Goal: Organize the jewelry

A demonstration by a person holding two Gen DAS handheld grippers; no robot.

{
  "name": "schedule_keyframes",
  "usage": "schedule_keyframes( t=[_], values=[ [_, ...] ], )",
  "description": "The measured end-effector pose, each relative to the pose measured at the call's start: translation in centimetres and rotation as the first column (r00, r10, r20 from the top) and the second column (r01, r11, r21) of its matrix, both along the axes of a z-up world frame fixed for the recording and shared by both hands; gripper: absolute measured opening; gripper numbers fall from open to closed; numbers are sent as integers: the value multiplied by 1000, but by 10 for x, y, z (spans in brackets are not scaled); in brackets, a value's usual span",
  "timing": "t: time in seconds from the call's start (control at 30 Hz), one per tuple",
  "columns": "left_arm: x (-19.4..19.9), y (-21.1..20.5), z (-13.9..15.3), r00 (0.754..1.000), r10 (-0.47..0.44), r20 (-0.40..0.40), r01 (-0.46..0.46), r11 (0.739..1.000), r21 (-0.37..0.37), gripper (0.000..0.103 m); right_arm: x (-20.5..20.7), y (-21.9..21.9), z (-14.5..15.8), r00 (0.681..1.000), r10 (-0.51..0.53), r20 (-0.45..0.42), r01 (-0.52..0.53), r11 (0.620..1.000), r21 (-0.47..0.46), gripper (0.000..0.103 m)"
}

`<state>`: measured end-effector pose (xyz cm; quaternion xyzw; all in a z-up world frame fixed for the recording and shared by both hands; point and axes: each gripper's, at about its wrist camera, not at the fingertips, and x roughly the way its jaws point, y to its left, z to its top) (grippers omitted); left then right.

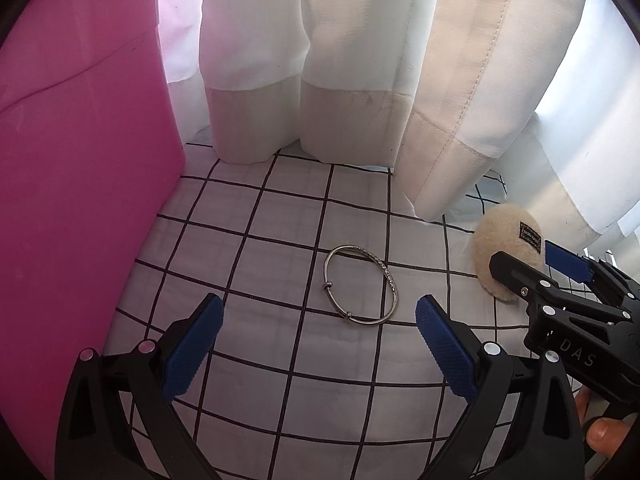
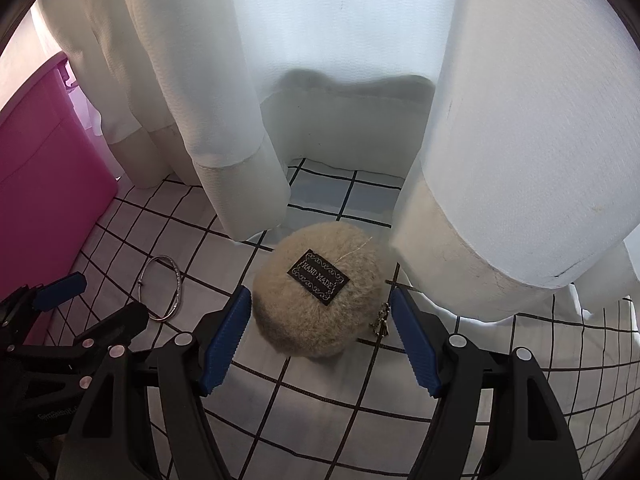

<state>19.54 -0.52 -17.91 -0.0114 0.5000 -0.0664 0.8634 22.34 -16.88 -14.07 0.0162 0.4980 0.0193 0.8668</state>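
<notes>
A thin silver bangle (image 1: 390, 280) lies flat on the white black-grid cloth (image 1: 280, 360), just ahead of my open left gripper (image 1: 320, 320). It also shows in the right wrist view (image 2: 176, 280). A beige fluffy pompom (image 2: 320, 300) with a black "HAND MADE" label and a small metal charm (image 2: 382, 320) sits between the blue pads of my open right gripper (image 2: 320, 320), not pinched. The pompom (image 1: 504, 248) and the right gripper (image 1: 536, 272) appear at the right of the left wrist view.
A pink plastic box (image 1: 80, 200) stands close on the left and also shows in the right wrist view (image 2: 44, 184). White curtains (image 1: 340, 80) hang down to the cloth at the back. The left gripper (image 2: 92, 308) sits beside the bangle.
</notes>
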Motion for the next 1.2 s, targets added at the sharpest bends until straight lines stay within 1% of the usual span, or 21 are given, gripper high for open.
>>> schedule_keyframes(
  t=[0.2, 0.33, 0.43, 0.53, 0.83, 0.97, 1.1, 1.2],
  values=[
    [9, -6, -8, 1000, -17, -12, 17, 1000, -1, 95, 4, -4, -4, 1000, -5, 1, 5, 1000, 8, 69],
    [23, -9, -16, 999, -2, -34, 2, 1000, 8, 95, 8, -8, -8, 1000, -16, -7, 16, 1000, 24, 69],
    [27, -13, -17, 1000, -9, -19, 10, 999, 44, 95, 12, -8, -11, 1000, -18, -13, 18, 1000, 15, 69],
    [31, -16, -18, 1000, -19, -5, 19, 998, 62, 97, 14, -10, -15, 1000, -20, -23, 20, 1000, 10, 69],
    [35, -18, -18, 999, -17, 35, 14, 998, 67, 98, 25, 2, -22, 1000, -15, 11, 16, 998, -64, 72],
    [36, -23, -17, 998, -15, 55, 12, 998, 66, 98, 26, 4, -25, 1000, -13, 19, 14, 998, -65, 72],
    [36, -22, -15, 998, -16, 58, 12, 998, 65, 97, 21, 8, -27, 1000, -11, 22, 12, 998, -61, 72],
    [36, -20, -16, 998, -23, 59, 20, 998, 63, 93, 9, 11, -28, 1000, -9, 28, 10, 998, -59, 70]
  ],
)
